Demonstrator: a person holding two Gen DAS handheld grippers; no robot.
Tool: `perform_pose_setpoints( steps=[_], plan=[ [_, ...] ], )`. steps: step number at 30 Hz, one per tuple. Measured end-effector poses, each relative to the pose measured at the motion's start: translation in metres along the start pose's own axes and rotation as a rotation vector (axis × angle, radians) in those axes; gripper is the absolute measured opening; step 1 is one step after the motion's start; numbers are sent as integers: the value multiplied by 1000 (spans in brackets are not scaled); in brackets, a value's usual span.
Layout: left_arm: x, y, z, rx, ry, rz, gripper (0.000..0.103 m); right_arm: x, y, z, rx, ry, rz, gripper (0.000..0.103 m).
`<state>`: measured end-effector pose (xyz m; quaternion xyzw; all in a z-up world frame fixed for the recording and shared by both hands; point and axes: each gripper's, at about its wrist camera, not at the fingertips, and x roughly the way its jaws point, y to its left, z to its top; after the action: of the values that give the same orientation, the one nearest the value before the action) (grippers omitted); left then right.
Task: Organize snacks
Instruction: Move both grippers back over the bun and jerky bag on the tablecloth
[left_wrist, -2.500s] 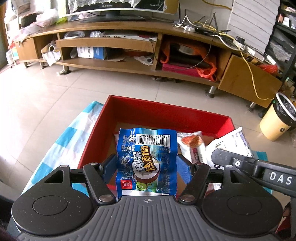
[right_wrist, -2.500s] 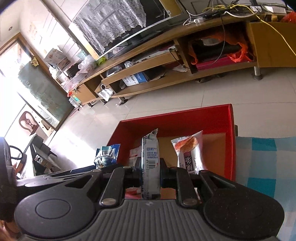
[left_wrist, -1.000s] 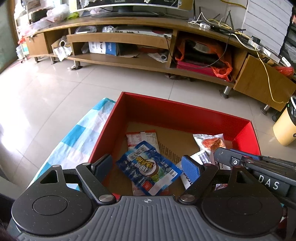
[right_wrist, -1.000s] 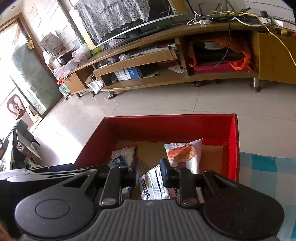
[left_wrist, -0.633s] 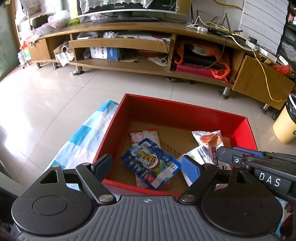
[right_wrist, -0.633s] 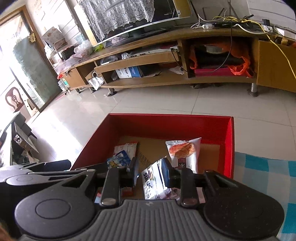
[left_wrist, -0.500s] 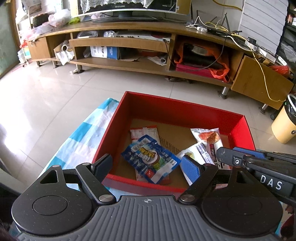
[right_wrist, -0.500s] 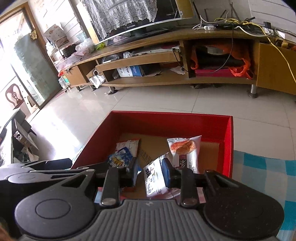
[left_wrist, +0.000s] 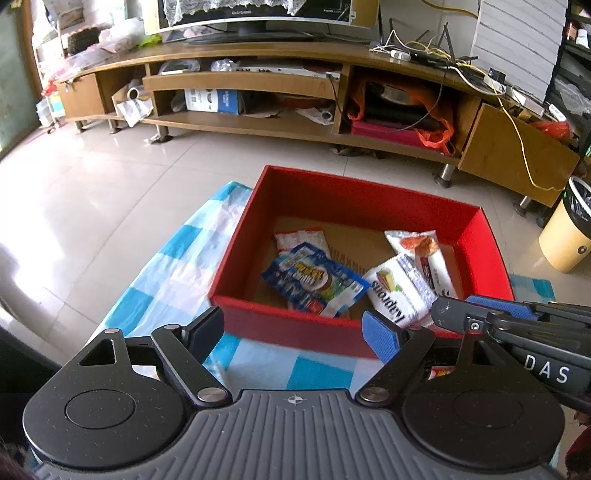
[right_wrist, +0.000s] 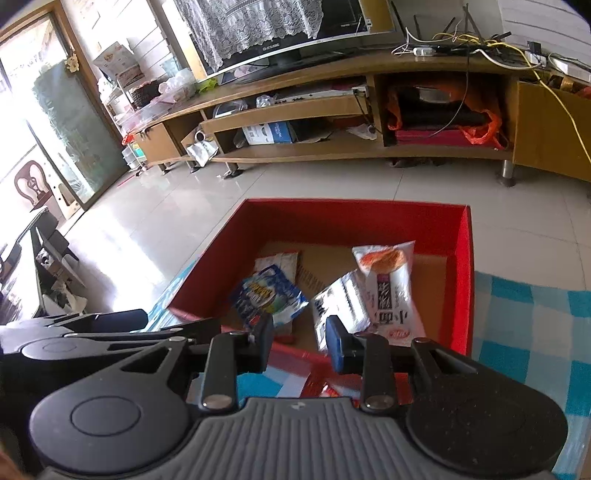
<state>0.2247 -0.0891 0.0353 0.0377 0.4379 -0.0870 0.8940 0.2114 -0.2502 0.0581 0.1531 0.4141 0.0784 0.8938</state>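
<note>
A red box stands on a blue-and-white checked cloth. Inside lie a blue snack packet, a white wafer packet, a bread packet with an orange picture and a red-and-white packet. My left gripper hovers open and empty just in front of the box's near wall. My right gripper is over the near wall, its jaws opening with nothing between them. The white wafer packet lies just past its right finger, beside the blue packet and bread packet.
A long wooden TV stand with a television and cables runs along the far wall across a tiled floor. A beige bin stands at the right. A red wrapper lies on the cloth under my right gripper.
The left gripper dropped the blue packet into the box and the right let go of the white wafer packet. Both grippers then drew back toward the box's near wall.
</note>
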Motion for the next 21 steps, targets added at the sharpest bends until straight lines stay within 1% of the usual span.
perform_pose_setpoints(
  steps=[8,10,13,15,19,21],
  plan=[
    [-11,16,-20,0,33,2,87,-4,18,-20,-30,33,18,34],
    [-14,21,-26,4,43,2,87,-4,22,-26,-40,49,21,36],
    [-16,33,-37,-22,77,-11,87,-4,29,-36,-76,79,27,48],
    [-17,42,-43,-49,99,-20,87,-3,33,-43,-97,104,35,51],
    [-21,54,-56,-83,129,-20,87,3,41,-60,-143,163,56,52],
    [-23,59,-61,-97,145,-28,87,6,45,-67,-162,192,67,54]
  ],
)
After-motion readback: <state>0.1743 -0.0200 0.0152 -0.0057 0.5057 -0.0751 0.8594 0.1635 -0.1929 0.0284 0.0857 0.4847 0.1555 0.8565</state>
